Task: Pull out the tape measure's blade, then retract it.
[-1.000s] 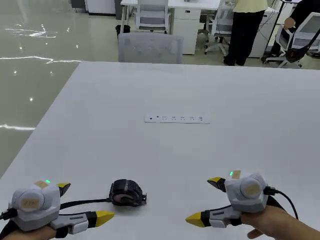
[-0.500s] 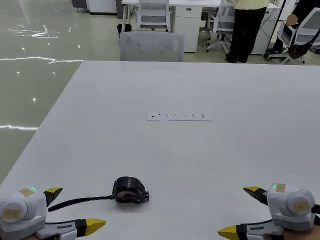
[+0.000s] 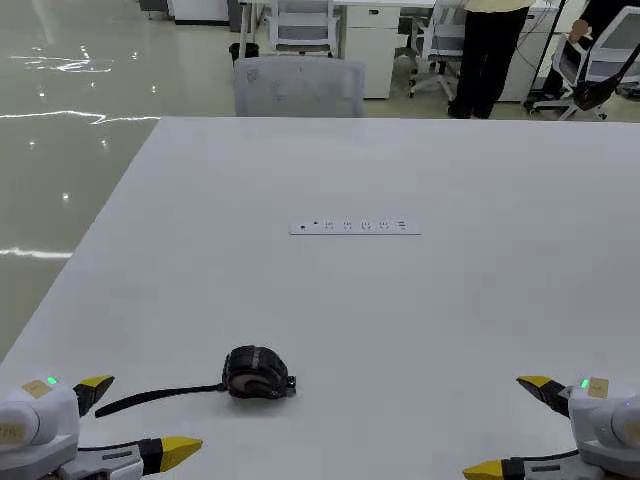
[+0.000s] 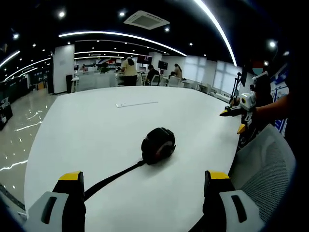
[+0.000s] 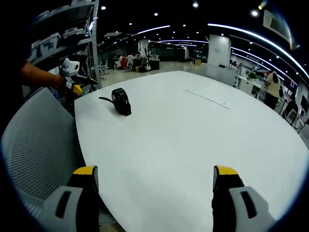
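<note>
Head view: your left gripper (image 3: pixel 138 415) and right gripper (image 3: pixel 508 425) both gape empty, with the tape measure (image 3: pixel 257 373) on the table (image 3: pixel 400 300) near the left one's tips. Left gripper view: it lies straight ahead between your spread jaws, its strap (image 4: pixel 113 178) trailing back. Right gripper view: jaws wide apart, tape measure well ahead, leftward.

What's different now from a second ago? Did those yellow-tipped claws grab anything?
Both grippers drew apart and back toward the table's near edge. The left gripper slid a little to the left, and the right gripper went much farther right, away from the tape measure. Neither took hold of anything, and both are open. The tape measure, its black strap and the power strip stayed put.
</note>
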Tool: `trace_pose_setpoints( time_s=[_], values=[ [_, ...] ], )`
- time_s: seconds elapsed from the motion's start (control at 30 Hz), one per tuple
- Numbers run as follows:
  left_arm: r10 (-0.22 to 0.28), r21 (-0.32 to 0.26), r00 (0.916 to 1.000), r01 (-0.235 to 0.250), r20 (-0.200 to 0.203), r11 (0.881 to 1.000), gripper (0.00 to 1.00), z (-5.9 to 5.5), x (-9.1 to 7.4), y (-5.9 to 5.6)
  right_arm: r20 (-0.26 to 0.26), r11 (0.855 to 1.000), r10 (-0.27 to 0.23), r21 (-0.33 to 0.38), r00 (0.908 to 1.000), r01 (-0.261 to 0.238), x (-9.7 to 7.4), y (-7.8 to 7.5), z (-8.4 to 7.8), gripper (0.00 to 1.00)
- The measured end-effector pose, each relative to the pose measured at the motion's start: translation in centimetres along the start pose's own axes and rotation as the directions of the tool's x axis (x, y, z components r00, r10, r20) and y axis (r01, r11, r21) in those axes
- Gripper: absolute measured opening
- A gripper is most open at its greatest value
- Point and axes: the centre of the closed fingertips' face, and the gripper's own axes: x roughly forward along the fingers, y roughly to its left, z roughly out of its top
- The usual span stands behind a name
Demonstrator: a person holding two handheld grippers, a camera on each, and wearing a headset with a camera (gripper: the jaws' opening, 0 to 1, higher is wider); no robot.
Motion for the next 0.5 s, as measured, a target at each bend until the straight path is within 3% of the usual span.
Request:
trace_pose_setpoints(
  time_s=[0.27, 0.5],
  values=[
    [-0.026, 0.02, 0.9996, 0.026, -0.006, 0.999, 1.0, -0.4, -0.8, -0.1, -0.014, 1.0, 0.001, -0.017, 0.9999, -0.002, -0.1, 0.3, -0.9, 1.0],
    [-0.017, 0.055, 0.9998, 0.017, -0.009, 0.998, 1.0, -1.2, -1.4, -0.1, -0.005, 1.0, -0.005, -0.015, 1.0, 0.004, -0.8, 0.4, -1.1, 1.0]
  ],
)
